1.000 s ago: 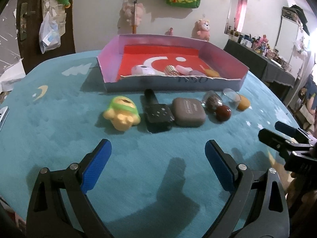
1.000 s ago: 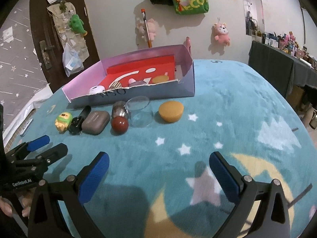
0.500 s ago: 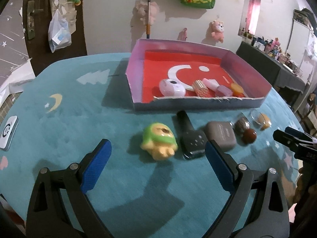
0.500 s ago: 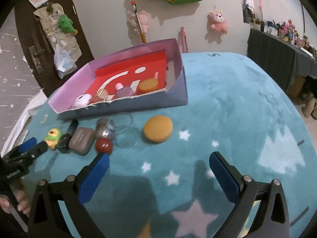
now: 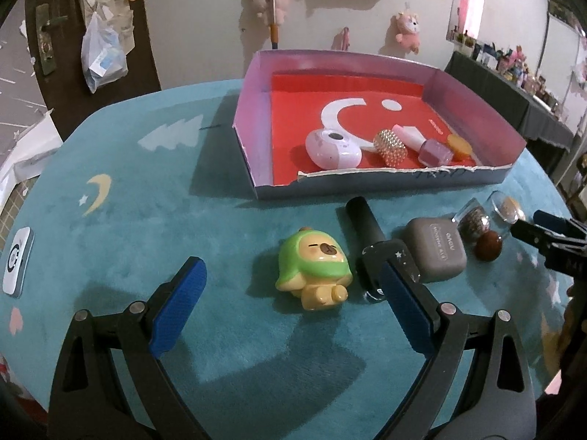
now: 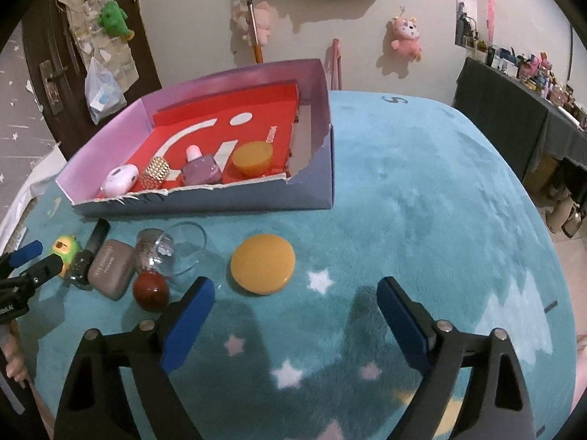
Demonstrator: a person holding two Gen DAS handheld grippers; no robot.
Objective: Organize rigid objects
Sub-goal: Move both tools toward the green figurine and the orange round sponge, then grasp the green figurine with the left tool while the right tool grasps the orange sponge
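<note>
Approach step judged in hand. Left tongs are held wide and empty, angled down just short of the green figurine. Right tongs, empty, are closing short of the orange disc. A further advance is called for. The box stands beyond.

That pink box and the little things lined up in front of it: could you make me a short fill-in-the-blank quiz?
1. The nail polish bottle lies inside the ___.
2. The green-hooded toy figure lies on the ___ blanket.
3. In front of the right gripper lies a round ___ lid.

Missing words: pink box; teal; orange
</note>
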